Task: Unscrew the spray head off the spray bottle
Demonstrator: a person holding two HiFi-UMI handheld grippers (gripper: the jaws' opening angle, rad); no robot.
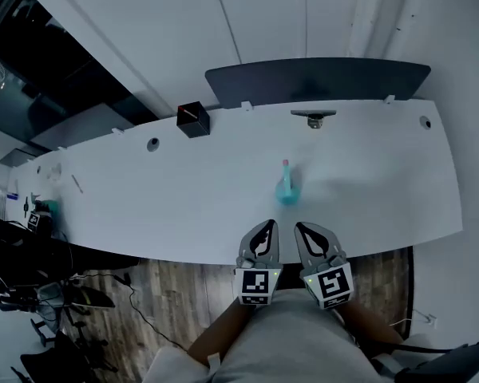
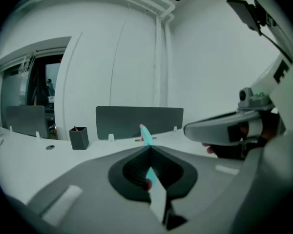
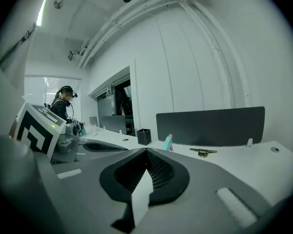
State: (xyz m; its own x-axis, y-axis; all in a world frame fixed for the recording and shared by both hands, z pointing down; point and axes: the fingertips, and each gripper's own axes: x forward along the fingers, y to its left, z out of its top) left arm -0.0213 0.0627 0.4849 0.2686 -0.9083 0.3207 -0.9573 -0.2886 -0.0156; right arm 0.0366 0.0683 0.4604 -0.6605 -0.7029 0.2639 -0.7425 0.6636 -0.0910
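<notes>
White desk (image 1: 184,198), spray bottle (image 1: 286,187) upright ahead of jaws, both pairs shut, empty

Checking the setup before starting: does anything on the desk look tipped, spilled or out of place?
Nothing stands out. The spray bottle stands upright on the desk, spray head on, no puddle around it. The black pen cup is upright too. The left hand-held gripper and right hand-held gripper are shut and empty.

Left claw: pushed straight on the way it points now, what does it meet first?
Probably the bottle, standing dead ahead of the shut left claw, with bare table between. It might graze the table first; height and depth are unclear.
</notes>
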